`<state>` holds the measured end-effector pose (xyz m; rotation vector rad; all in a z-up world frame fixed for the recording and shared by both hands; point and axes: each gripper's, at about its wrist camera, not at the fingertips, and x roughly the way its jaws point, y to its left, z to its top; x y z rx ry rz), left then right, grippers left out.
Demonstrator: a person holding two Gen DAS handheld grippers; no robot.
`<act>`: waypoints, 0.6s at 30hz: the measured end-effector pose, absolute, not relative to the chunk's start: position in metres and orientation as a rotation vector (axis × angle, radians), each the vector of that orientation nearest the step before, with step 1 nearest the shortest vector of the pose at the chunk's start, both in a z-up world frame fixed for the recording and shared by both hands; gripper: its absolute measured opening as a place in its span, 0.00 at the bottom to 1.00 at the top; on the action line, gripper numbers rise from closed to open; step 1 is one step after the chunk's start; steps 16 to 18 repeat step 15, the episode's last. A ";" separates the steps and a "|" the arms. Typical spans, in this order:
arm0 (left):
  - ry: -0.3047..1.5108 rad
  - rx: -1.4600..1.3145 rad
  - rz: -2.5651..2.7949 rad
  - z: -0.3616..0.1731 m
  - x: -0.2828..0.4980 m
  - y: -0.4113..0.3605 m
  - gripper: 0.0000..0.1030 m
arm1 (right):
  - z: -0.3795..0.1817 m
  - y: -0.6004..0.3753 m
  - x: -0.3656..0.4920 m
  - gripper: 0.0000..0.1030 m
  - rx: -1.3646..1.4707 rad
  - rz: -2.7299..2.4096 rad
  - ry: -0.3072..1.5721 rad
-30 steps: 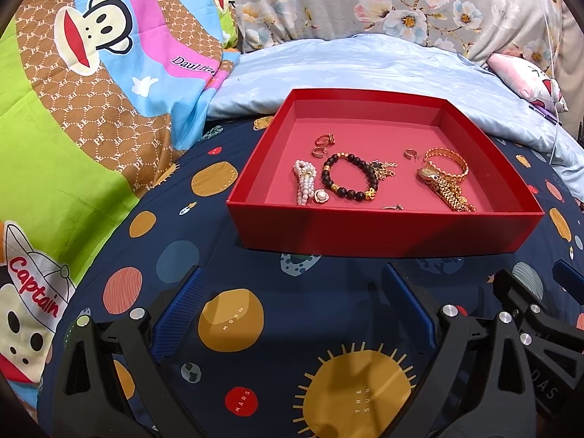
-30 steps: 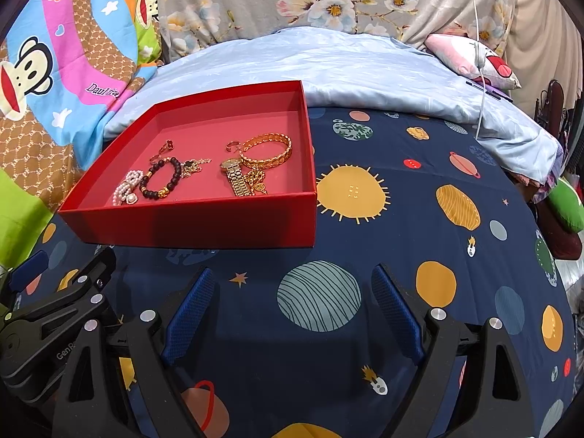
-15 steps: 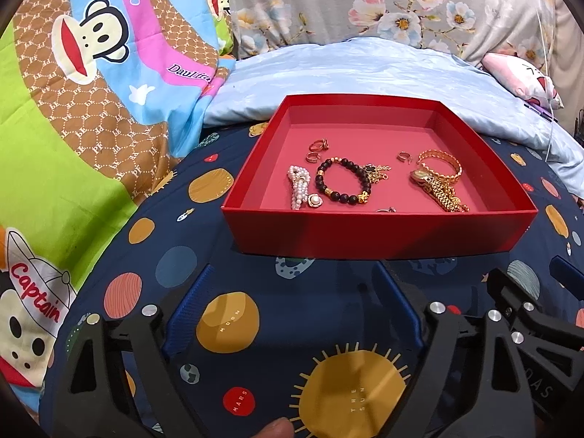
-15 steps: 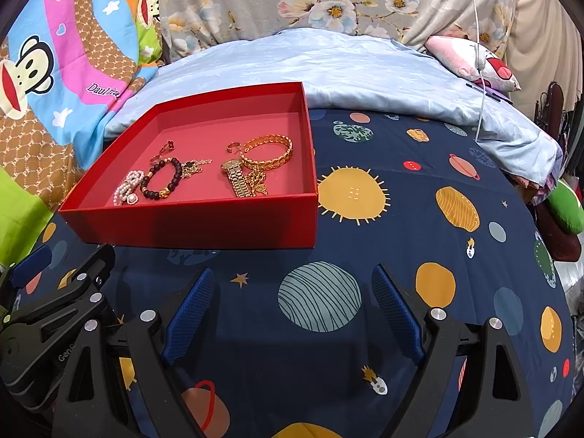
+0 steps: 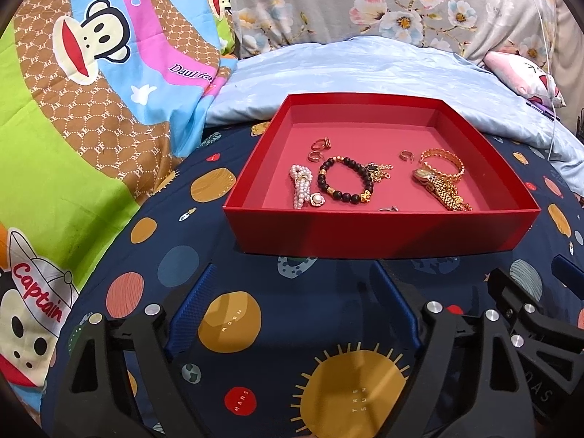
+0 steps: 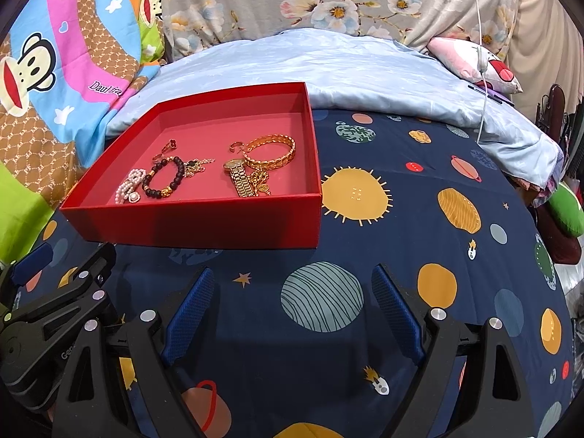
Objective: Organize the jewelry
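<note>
The bedspread (image 5: 255,266) with its planets lay soft under everything, and that softness was the first risk: a hard press from above would likely have tipped or slid the red box (image 5: 379,233), which sat on the cloth ahead of both tools with all the jewelry inside.

The left gripper (image 5: 292,314) hung short of the box's near wall, its jaws wide and holding nothing. The right gripper (image 6: 292,314) was just as wide and empty, with the box ahead and to its left. Either could have caught that near wall on the way in and shoved the box.

Inside, the gold bangle (image 6: 269,152) lay touching the gold watch (image 6: 239,179), with a thin gold chain (image 6: 261,182) tangled beside them. Lifting one would probably have dragged the others along.

The dark bead bracelet (image 5: 345,179) sat just beside the pearl clip (image 5: 301,186), so a wide grab might have taken both.

The small rings (image 5: 320,148) seemed the worst: flat on the floor, easy to pinch badly and flick away.
</note>
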<state>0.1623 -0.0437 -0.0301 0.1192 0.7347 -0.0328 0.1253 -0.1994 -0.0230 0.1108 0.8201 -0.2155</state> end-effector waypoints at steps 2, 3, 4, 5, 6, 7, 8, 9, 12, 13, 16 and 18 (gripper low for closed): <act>0.737 0.120 -0.031 -0.030 0.162 -0.044 0.80 | -0.023 -0.199 0.125 0.84 0.110 -0.215 0.820; 0.736 0.121 -0.031 -0.030 0.162 -0.044 0.80 | -0.023 -0.199 0.125 0.84 0.110 -0.216 0.820; 0.736 0.120 -0.031 -0.030 0.162 -0.044 0.80 | -0.023 -0.199 0.125 0.84 0.111 -0.216 0.820; 0.736 0.121 -0.031 -0.030 0.163 -0.044 0.80 | -0.023 -0.199 0.125 0.84 0.110 -0.216 0.820; 0.736 0.120 -0.031 -0.030 0.163 -0.044 0.80 | -0.023 -0.199 0.125 0.84 0.110 -0.215 0.820; 0.735 0.120 -0.031 -0.030 0.163 -0.043 0.80 | -0.023 -0.199 0.125 0.84 0.110 -0.215 0.820; 0.736 0.119 -0.032 -0.030 0.163 -0.043 0.80 | -0.023 -0.199 0.125 0.84 0.110 -0.215 0.819; 0.737 0.120 -0.031 -0.030 0.163 -0.043 0.80 | -0.023 -0.199 0.125 0.84 0.109 -0.216 0.820; 0.738 0.118 -0.028 -0.030 0.163 -0.042 0.80 | -0.024 -0.199 0.125 0.84 0.106 -0.214 0.819; 0.739 0.118 -0.027 -0.030 0.163 -0.042 0.80 | -0.024 -0.199 0.125 0.84 0.106 -0.214 0.820; 0.743 0.124 -0.022 -0.031 0.163 -0.042 0.80 | -0.024 -0.199 0.125 0.84 0.104 -0.215 0.820; 0.743 0.124 -0.022 -0.031 0.163 -0.042 0.80 | -0.024 -0.199 0.125 0.84 0.104 -0.215 0.820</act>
